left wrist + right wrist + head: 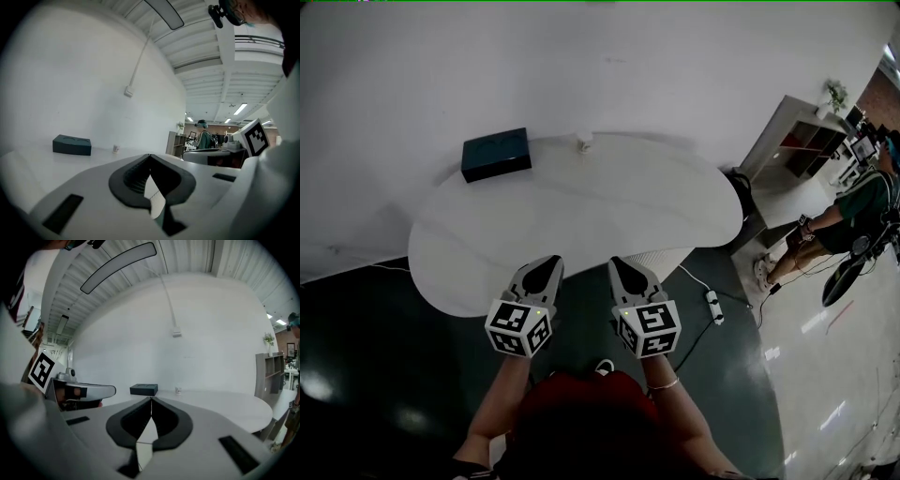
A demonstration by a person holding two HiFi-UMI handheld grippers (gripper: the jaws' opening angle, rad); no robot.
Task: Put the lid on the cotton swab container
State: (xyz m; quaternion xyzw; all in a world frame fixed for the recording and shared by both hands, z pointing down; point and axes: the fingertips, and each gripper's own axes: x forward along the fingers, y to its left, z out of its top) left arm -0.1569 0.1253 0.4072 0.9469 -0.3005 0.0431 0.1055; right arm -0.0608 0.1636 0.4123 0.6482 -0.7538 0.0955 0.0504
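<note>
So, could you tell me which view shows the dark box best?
The head view: it looks down on the dark box, showing its top and its place at the table's far edge. Both gripper views show it only small and side-on.

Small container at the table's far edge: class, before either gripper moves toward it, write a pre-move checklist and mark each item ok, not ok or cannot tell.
1. Small white container located, standing near the far edge of the table: ok.
2. Lid located, on or off: cannot tell, too small in every view.
3. Left gripper empty: ok.
4. Right gripper empty: ok.
5. Grippers opened for a grasp: not ok, both are shut.
6. Way across the table free: ok, the dark box stands apart, to the container's left.
</note>
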